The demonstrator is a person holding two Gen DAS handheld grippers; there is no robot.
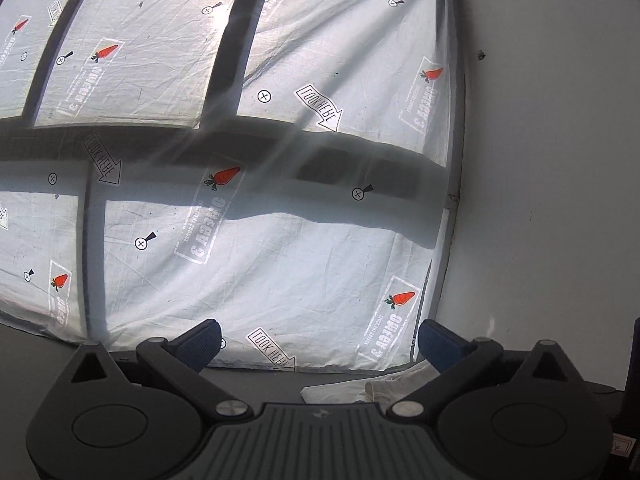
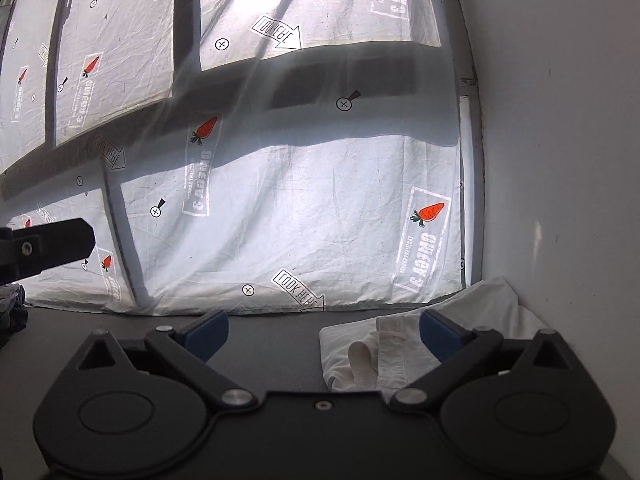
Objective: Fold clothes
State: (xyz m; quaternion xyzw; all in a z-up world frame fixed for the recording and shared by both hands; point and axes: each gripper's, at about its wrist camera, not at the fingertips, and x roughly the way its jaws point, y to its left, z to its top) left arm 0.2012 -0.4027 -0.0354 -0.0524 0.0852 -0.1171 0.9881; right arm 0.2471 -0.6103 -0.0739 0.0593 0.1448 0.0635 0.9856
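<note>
We hold the left gripper (image 1: 318,344) wide open, nothing between its blue pads (image 1: 200,343), raised off the dark table (image 1: 248,384) and aimed at the curtain (image 1: 280,272). Right gripper (image 2: 324,334) also wide open and empty, pads (image 2: 208,332) well apart, over the same table (image 2: 272,344). White garment (image 2: 400,352) lies crumpled on the table near the right finger of the right gripper, bunched up against the white wall (image 2: 560,160) in the corner; a cream strap or tie (image 2: 362,360) lies on top of it. In the left view the garment (image 1: 352,390) shows only as a strip just above the gripper body. Curtain is backlit white cloth with carrot prints (image 2: 430,212) and "LOOK HERE" arrows (image 2: 298,286), window frame shadowing through. Left gripper's finger (image 2: 52,246) pokes in at the left edge of the right view. Dark cloth pile (image 2: 14,312) at far left on the table
</note>
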